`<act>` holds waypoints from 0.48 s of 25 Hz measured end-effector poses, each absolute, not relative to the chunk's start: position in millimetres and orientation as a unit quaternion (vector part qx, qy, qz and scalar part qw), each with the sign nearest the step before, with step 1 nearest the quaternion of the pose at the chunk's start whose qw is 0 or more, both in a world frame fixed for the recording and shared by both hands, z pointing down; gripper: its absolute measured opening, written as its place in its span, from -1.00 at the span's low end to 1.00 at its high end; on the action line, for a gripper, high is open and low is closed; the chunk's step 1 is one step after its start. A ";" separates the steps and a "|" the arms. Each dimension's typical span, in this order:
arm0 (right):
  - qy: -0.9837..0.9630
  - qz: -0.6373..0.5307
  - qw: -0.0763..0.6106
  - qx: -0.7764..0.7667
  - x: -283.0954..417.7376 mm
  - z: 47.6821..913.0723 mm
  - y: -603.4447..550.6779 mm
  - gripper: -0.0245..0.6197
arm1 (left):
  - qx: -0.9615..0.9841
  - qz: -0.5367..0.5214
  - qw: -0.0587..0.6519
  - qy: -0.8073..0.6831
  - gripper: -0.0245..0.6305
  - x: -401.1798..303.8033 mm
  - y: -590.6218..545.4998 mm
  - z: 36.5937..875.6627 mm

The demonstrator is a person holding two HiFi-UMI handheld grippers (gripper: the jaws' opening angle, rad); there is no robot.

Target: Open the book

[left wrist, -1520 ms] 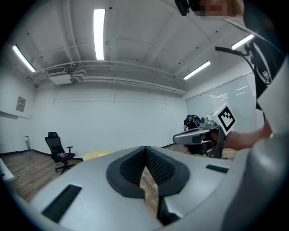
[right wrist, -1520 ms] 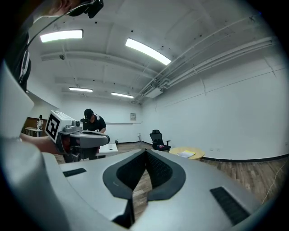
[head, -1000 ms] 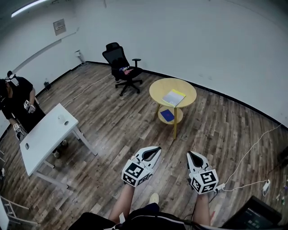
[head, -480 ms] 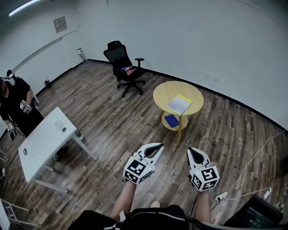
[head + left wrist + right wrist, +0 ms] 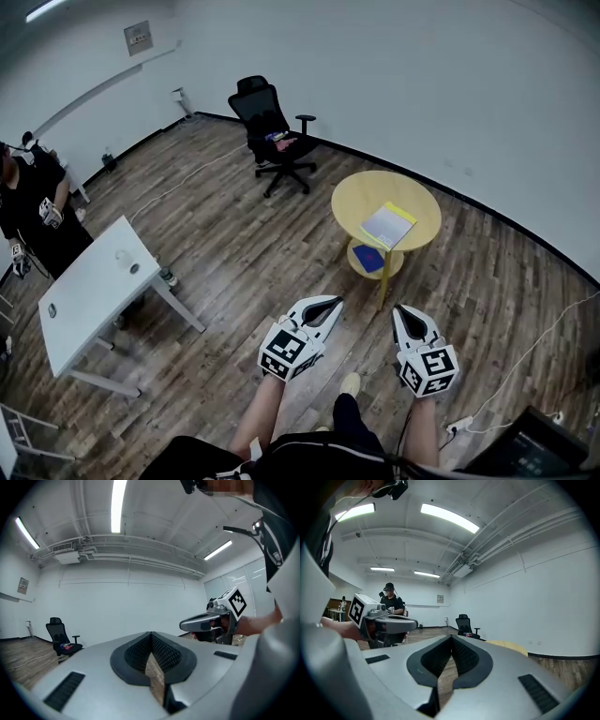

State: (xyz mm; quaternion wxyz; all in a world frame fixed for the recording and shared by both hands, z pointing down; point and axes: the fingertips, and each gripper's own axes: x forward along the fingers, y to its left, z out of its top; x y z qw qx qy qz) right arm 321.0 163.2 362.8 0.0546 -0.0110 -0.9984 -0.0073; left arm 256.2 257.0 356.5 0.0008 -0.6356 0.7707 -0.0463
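Note:
A closed book with a pale cover and a yellow edge lies on the round yellow table, well ahead of both grippers. A blue book rests on the table's lower shelf. My left gripper and right gripper are held side by side at waist height, pointing level toward the table, far short of it. Both are shut with nothing between the pads. In the left gripper view the left gripper shows closed pads; the right gripper looks the same, with the table's rim just beyond.
A white rectangular table stands at the left, with a person in black beyond it. A black office chair is near the far wall. White cables run over the wood floor at the right, by a dark device.
I have walked closer to the round table, which now sits nearer and further right in the head view. Both grippers moved forward together and stayed shut.

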 end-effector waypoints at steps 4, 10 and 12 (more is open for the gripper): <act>-0.998 -0.009 0.058 -0.022 282.1 367.8 137.8 -0.91 | -0.628 -0.044 -0.002 0.777 -0.93 219.9 232.5 358.2; -0.997 -0.007 0.060 -0.039 209.4 367.2 90.6 -0.90 | -0.614 -0.043 -0.007 0.788 -0.93 150.3 188.0 356.8; -0.997 -0.008 0.060 -0.047 183.0 364.8 73.8 -0.91 | -0.608 -0.043 -0.006 0.793 -0.93 125.0 171.5 354.1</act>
